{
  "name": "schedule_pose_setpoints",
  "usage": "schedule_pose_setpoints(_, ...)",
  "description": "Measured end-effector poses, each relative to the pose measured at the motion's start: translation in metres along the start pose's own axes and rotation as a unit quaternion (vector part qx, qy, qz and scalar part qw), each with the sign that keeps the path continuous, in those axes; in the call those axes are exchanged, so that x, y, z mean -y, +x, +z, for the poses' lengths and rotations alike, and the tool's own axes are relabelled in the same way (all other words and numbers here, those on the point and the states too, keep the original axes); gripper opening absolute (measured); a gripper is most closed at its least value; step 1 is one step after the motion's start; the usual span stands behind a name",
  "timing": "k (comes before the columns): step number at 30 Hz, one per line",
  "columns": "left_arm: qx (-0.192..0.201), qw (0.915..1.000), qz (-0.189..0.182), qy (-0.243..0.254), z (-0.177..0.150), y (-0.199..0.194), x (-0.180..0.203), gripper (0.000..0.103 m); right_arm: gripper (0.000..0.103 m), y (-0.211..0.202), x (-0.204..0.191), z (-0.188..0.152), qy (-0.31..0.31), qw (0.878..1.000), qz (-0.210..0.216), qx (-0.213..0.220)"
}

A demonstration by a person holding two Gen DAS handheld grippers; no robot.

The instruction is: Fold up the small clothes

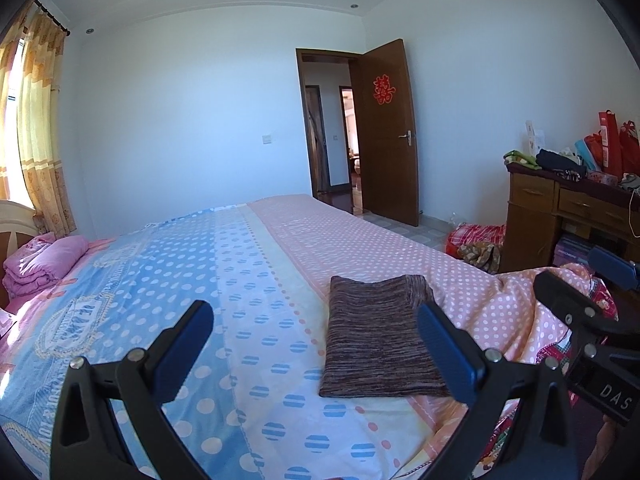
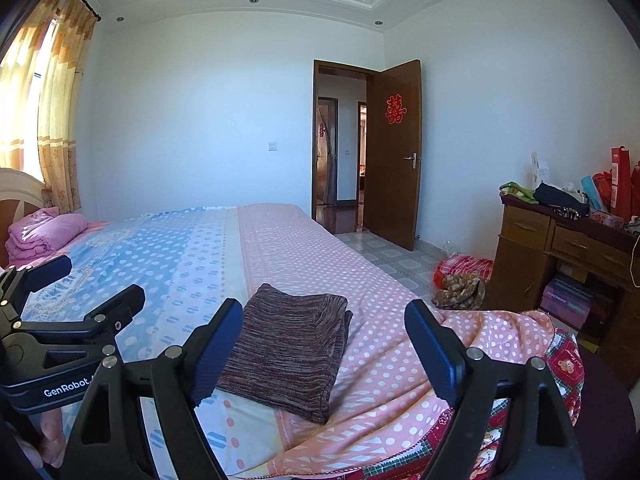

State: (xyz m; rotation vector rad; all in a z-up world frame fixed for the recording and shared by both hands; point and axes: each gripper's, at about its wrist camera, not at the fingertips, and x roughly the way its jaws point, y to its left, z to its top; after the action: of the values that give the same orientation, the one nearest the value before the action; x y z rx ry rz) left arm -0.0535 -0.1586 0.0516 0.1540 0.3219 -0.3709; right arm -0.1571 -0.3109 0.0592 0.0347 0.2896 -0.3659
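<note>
Two grippers, left (image 1: 316,336) and right (image 2: 320,344), both spread wide, grasping nothing; folded cloth (image 2: 288,352) flat on bedspread (image 2: 304,248); desk (image 2: 560,248) nearby.

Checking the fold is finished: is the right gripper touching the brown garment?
Apart. Right wrist view: the open right gripper hangs above the folded brown garment, pads clear.

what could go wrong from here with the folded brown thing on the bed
1. The folded brown knit garment lies near the bunched-up pink dotted cover; tugging that cover might tip the fold open.
2. Its layers look slightly uneven at the far right corner, so a nudge from the open right gripper or the open left gripper could undo it.
3. It sits toward the bed's near edge, so a careless sweep might push it off.
</note>
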Motion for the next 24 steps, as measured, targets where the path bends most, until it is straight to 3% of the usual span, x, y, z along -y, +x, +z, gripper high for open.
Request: schedule_pose_setpoints(24, -0.005, 1.0000, -0.008, 0.000, -0.0022, -0.0018, -0.0011, 0.103, 0.084, 0.0013, 0.0021, -0.0013, 0.004, 1.000, -0.001, -0.003)
